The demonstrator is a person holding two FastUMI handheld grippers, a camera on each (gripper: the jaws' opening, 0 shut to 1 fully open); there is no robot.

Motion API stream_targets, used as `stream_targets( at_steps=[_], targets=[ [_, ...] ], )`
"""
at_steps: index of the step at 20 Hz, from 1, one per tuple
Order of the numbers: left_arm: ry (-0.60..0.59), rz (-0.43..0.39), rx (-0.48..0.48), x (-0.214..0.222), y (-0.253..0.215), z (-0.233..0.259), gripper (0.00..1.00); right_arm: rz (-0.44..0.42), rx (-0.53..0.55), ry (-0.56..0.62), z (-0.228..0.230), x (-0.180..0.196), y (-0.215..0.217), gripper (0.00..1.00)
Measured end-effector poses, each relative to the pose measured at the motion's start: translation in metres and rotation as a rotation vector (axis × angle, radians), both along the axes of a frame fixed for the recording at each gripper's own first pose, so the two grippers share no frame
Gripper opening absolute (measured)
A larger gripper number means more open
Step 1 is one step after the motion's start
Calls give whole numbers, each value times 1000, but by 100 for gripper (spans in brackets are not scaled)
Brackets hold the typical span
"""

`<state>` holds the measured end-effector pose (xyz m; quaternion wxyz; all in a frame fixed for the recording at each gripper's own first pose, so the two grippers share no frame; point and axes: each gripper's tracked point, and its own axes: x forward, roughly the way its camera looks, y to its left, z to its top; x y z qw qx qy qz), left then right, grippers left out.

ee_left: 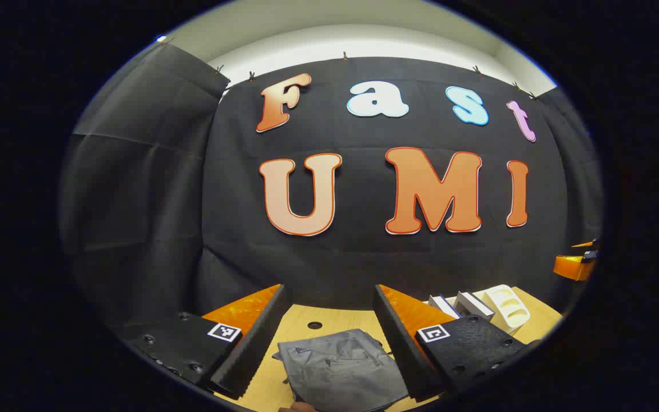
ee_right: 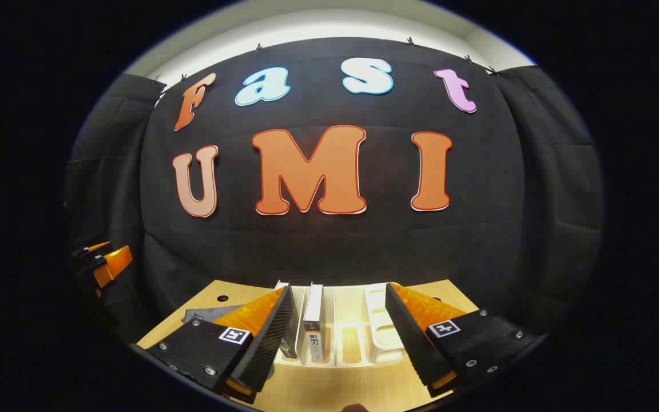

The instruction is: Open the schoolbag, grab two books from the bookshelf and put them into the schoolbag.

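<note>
Black cloth walls enclose the booth, and a pale wooden table [ee_left: 301, 320] runs along its foot. Left gripper view: my left gripper [ee_left: 329, 337] hangs above the table with its fingers spread wide, holding nothing; between them lies the grey schoolbag [ee_left: 341, 366], flat on the wood, with a small dark hole in the tabletop just beyond it. Far right in this view stands the white bookshelf [ee_left: 507, 306], with two books [ee_left: 461, 303] leaning in its slots, and part of my right gripper [ee_left: 578, 263] shows at the right edge. Right gripper view: my right gripper [ee_right: 338, 337] is likewise open and empty, aimed straight at the bookshelf [ee_right: 378, 326]. Two upright books [ee_right: 313, 323] sit in its left slots; the slots to the right hold none. A corner of the schoolbag [ee_right: 203, 315] peeks out at left, and my left gripper [ee_right: 100, 260] shows at the far left. Printed characters run down the nearer book's spine, too small to read.
</note>
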<state>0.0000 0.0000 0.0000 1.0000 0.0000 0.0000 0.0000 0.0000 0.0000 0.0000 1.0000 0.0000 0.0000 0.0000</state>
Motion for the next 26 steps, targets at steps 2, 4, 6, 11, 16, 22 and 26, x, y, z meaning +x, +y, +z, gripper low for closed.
stream_targets(
  at_steps=[2, 4, 6, 11, 16, 22, 26],
  targets=[
    [6, -6, -11, 6, 1, -4, 96, -18, -6, 0, 3, -2, -3, 97],
    [11, -9, -29, 8, -2, -7, 96, -29, -28, -16, 11, -3, -7, 97],
    [12, -14, -36, 9, -4, -8, 96, -36, -41, -17, 14, -4, -12, 97],
    [8, -12, -29, 7, -8, -6, 96, -42, -28, -15, 17, -3, -19, 97],
    [6, 0, -7, 5, -5, -7, 96, -31, -37, -6, 12, 0, -15, 97],
    [28, 4, 63, 3, 1, -18, 96, -19, -25, 16, 1, 0, -10, 97],
    [74, -17, 130, 3, 0, -41, 96, -21, -10, 50, -14, -1, -13, 97]
  ],
)
